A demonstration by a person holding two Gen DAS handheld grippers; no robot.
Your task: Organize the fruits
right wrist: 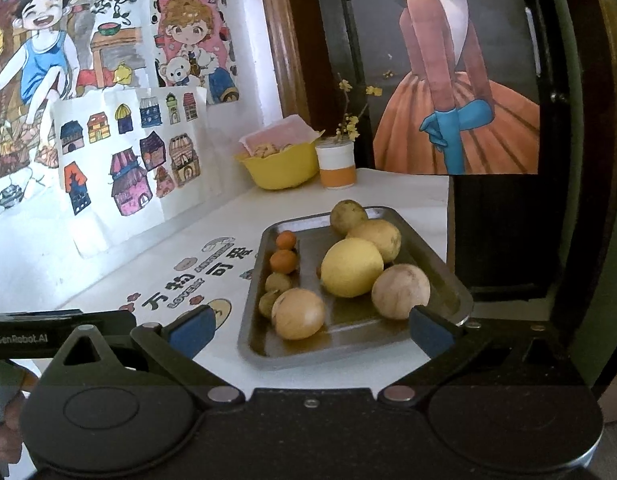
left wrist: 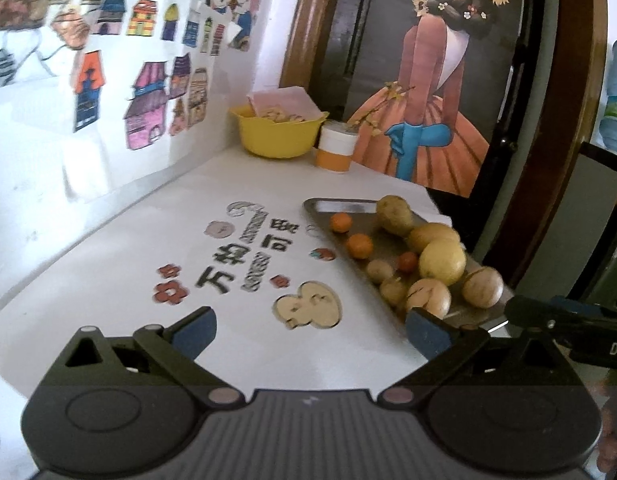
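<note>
A metal tray (right wrist: 348,346) (left wrist: 320,205) on the white table holds several fruits. A big yellow lemon (right wrist: 351,267) (left wrist: 442,261) lies in its middle, with tan round fruits (right wrist: 299,313) (left wrist: 428,297) near me and potato-like ones (right wrist: 378,238) (left wrist: 394,214) behind. Small orange tangerines (right wrist: 283,261) (left wrist: 359,245) and small greenish fruits (right wrist: 277,282) line its left side. My right gripper (right wrist: 310,330) stands open just before the tray's near edge, nothing between its fingers. My left gripper (left wrist: 310,330) is open over the bare table left of the tray, holding nothing.
A yellow bowl (right wrist: 282,166) (left wrist: 276,132) with snacks and a pink packet sits at the back by the wall, an orange-and-white cup (right wrist: 335,164) (left wrist: 335,148) beside it. Drawings cover the left wall. The table edge drops off right of the tray. Printed stickers mark the tabletop (left wrist: 244,256).
</note>
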